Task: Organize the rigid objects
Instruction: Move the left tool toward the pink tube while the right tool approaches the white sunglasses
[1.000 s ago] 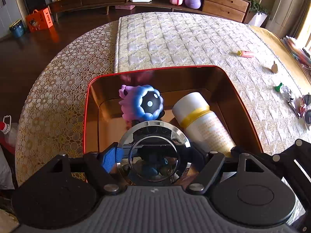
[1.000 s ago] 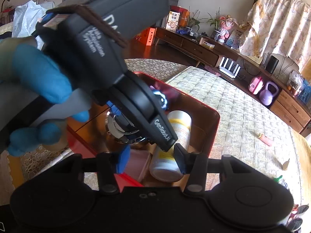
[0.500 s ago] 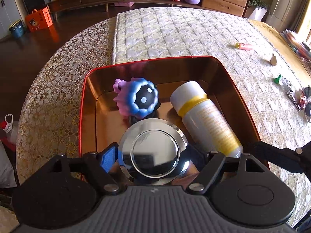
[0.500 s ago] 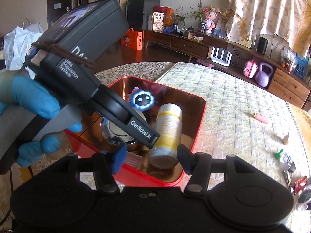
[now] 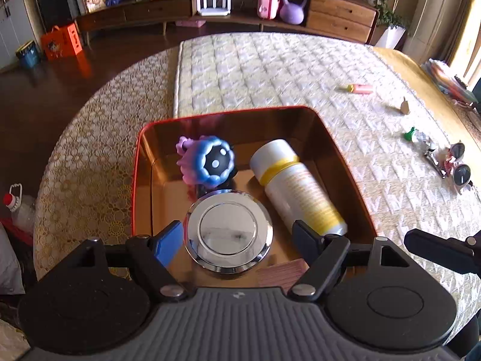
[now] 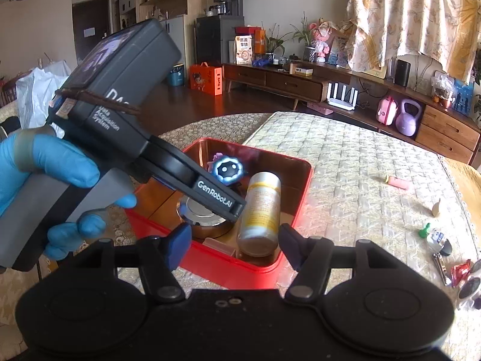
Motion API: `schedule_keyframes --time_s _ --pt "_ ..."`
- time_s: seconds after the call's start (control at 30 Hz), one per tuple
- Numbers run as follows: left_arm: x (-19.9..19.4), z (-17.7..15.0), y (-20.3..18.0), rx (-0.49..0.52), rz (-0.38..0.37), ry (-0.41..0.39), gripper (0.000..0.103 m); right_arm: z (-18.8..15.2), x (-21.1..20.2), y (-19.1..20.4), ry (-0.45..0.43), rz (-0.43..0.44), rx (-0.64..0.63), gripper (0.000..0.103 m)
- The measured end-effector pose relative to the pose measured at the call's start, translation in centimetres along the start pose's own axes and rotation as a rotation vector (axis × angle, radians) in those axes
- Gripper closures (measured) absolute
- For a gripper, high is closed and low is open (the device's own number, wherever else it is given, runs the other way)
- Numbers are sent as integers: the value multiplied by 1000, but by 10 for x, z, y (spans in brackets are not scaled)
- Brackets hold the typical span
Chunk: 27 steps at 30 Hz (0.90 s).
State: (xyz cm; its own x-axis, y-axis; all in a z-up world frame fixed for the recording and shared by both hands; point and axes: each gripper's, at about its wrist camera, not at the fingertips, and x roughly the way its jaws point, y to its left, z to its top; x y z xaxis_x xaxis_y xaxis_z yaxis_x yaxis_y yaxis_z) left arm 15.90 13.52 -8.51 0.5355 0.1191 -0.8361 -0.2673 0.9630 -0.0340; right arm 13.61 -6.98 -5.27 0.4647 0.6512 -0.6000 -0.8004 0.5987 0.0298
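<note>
- The left gripper (image 5: 237,240) hung over the tin (image 5: 345,156) with its jaws apart, clear of the steel lid (image 5: 228,231) lying below them; released, I judged.
- The right gripper (image 6: 234,240) held nothing, its jaws opening over the tin's near rim.
- In the tin lay 3 things side by side: lid, bottle (image 5: 296,186) (on its side, likely so it fits) and blue toy (image 5: 212,162).
- Farther off, a pink tube (image 5: 360,88) and sunglasses (image 5: 460,171) lay loose on the bed (image 5: 270,75), unsorted.
</note>
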Motion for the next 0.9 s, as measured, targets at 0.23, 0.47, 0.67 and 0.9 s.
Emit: schedule_keyframes --time_s 0.23,0.47,0.67,0.9 --pt "-26 -5 -18 31 -33 -68 24 -6 -26 -21 -37 -21 76 32" --pt "-41 -8 -42 56 -68 -99 24 -18 -47 -47 -56 -68 156 27" --pt "-42 -9 -66 84 -107 -97 24 -34 -63 -73 -76 -134 220 17" --pt "-35 -6 -98 113 -138 -91 19 -56 -79 -109 -95 -239 303 5"
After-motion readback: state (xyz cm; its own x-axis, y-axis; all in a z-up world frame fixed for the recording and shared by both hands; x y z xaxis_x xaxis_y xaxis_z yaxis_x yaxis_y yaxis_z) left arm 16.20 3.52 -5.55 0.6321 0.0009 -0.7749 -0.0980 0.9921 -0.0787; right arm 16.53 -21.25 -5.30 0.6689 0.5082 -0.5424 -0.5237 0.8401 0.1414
